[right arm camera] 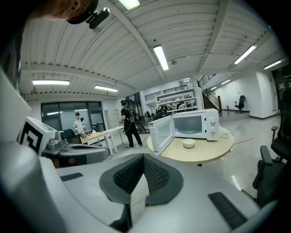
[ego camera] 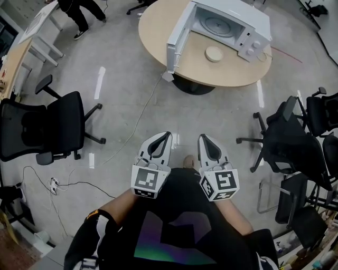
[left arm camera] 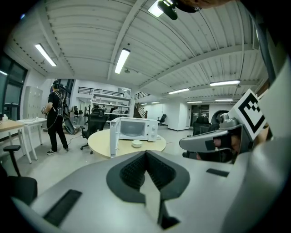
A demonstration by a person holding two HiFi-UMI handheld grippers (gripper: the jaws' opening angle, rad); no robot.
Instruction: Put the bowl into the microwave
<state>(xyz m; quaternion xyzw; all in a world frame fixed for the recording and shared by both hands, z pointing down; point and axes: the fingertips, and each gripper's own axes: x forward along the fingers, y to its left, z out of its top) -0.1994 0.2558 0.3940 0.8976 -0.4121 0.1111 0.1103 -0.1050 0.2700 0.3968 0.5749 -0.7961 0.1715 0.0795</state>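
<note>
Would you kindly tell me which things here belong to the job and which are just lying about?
For the job: bowl, microwave with its door open, round table, left claw and right claw, both shut and empty.

Lying about: black office chairs, floor cable, desk at far left.

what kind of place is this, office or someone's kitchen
Most likely an open-plan office or lab workspace, not a kitchen: wheeled office chairs stand on a bare polished floor, the microwave sits on a round table, and long strip lights run across the ceiling.
</note>
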